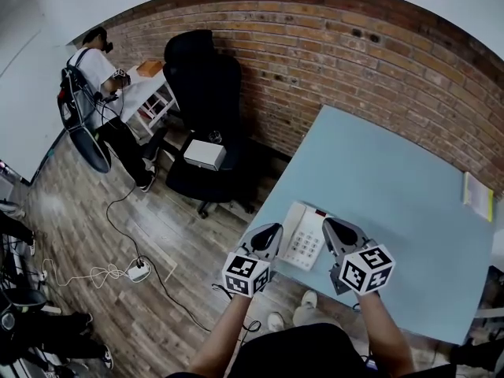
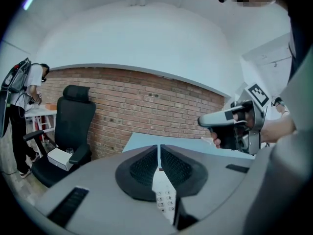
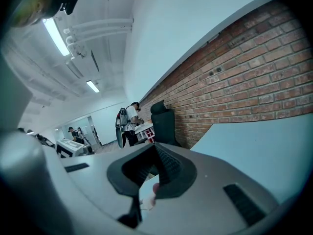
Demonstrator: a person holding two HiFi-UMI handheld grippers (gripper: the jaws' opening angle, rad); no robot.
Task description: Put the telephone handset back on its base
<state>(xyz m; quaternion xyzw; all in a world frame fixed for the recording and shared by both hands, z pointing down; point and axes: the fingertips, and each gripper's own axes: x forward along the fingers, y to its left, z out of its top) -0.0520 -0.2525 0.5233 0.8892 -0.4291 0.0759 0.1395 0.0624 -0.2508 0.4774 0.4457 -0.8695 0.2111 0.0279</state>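
The room has a brick wall (image 1: 354,61) and a wooden floor (image 1: 102,219). A light blue table (image 1: 394,172) stands with one side against the wall. On the floor to the left of the table is a black office chair (image 1: 206,93) with a white box (image 1: 205,154) on its seat. Further left, a person (image 1: 94,77) stands at a white shelf (image 1: 153,101).

The white telephone (image 1: 305,239) lies on the table at the near left edge, close to the near corner, with its keypad facing up. The handset (image 1: 290,220) seems to lie along the left side of the base, but the left gripper hides a part of it.

The left gripper (image 1: 270,231) is above the left edge of the telephone. Its jaws are closed to a thin slit with nothing between them; in the left gripper view only the keypad shows below the slit. The right gripper (image 1: 332,227) is above the right side of the telephone. Its jaw tips meet and it holds nothing. The two grippers are near each other, with the telephone between and below them, and neither touches it.

At the right edge of the table lies a yellow-green notebook (image 1: 477,197).
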